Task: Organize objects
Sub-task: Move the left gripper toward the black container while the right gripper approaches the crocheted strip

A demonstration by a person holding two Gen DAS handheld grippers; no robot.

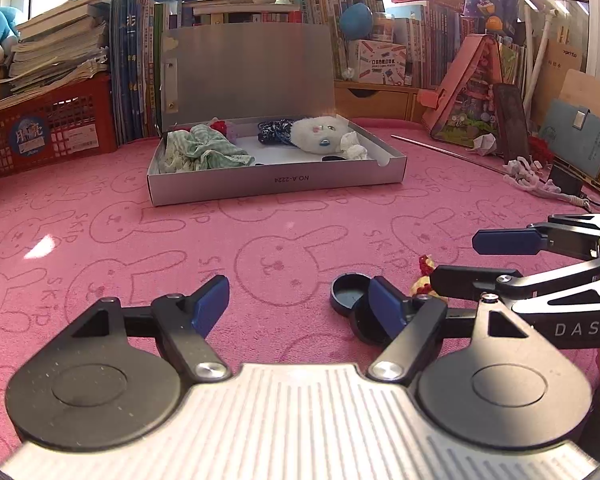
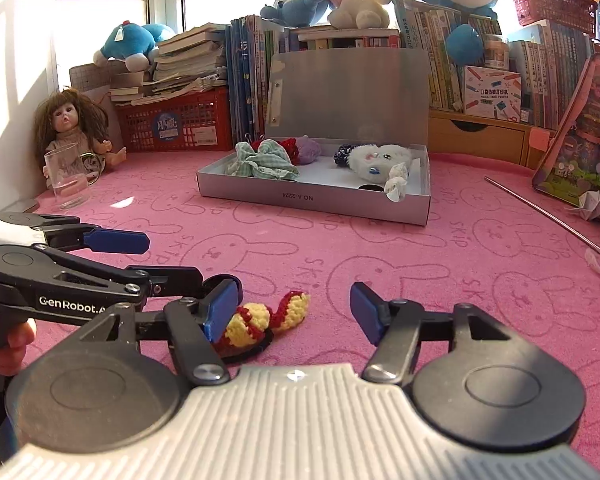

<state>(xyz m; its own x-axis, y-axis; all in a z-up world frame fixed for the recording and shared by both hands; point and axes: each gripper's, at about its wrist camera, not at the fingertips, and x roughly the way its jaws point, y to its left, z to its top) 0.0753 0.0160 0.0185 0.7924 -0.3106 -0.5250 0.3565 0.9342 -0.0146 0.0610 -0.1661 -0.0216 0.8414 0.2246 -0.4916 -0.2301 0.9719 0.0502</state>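
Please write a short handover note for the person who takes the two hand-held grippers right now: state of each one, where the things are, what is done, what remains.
Left hand-held gripper: open, holding nothing, low over the pink mat; a small black round lid lies just by its right finger.
Right hand-held gripper: open, holding nothing; the yellow-and-red crochet hair tie lies on the mat between its fingers.
Done: green checked cloth, white plush, dark scrunchie and crumpled paper are in the open grey box.
Left: probably hair tie and lid into the box.
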